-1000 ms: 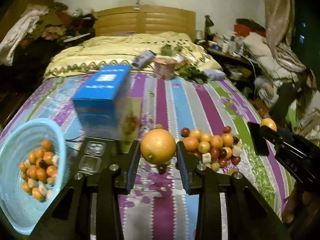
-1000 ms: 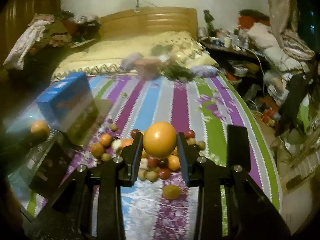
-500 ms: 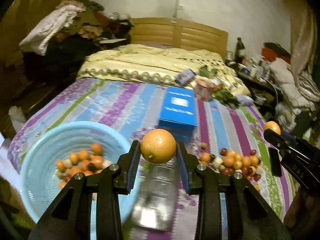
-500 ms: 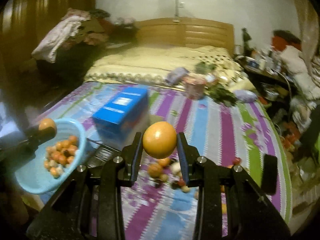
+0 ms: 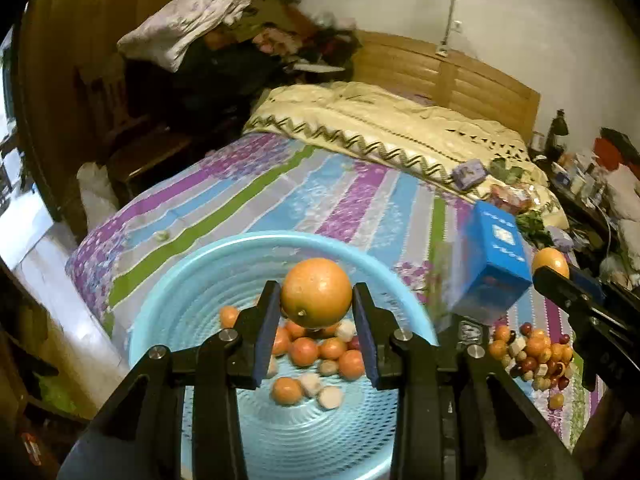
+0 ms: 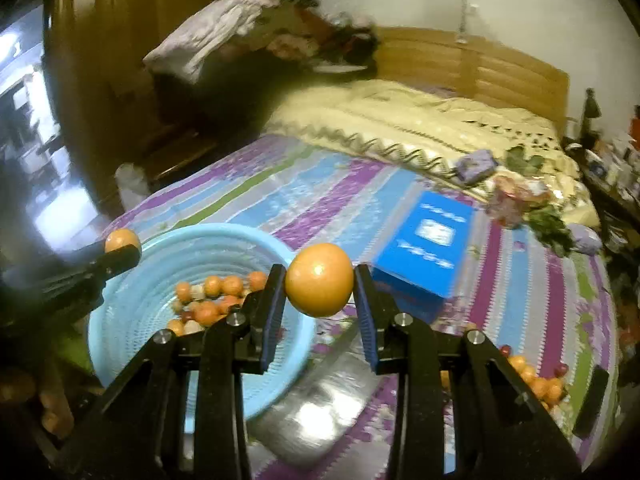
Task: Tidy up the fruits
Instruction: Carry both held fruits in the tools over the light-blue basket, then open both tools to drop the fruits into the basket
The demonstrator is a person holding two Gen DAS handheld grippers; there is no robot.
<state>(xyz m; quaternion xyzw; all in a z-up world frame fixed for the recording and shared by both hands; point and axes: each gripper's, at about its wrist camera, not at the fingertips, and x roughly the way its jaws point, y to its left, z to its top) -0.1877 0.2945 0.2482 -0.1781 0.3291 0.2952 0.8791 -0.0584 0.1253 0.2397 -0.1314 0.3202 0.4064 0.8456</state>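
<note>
Left gripper (image 5: 316, 312) is clamping a round orange fruit (image 5: 316, 293) above the light-blue ribbed plastic basket (image 5: 168, 304). Right gripper (image 6: 319, 300) is gripping a second round orange (image 6: 319, 279), the basket lying at its nine o'clock.

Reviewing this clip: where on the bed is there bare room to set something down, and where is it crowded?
Bare striped sheet runs between the light blue plastic basket and the cream zigzag-edged blanket, left of the blue cardboard box. The loose pile of small fruits right of the basket is crowded.
</note>
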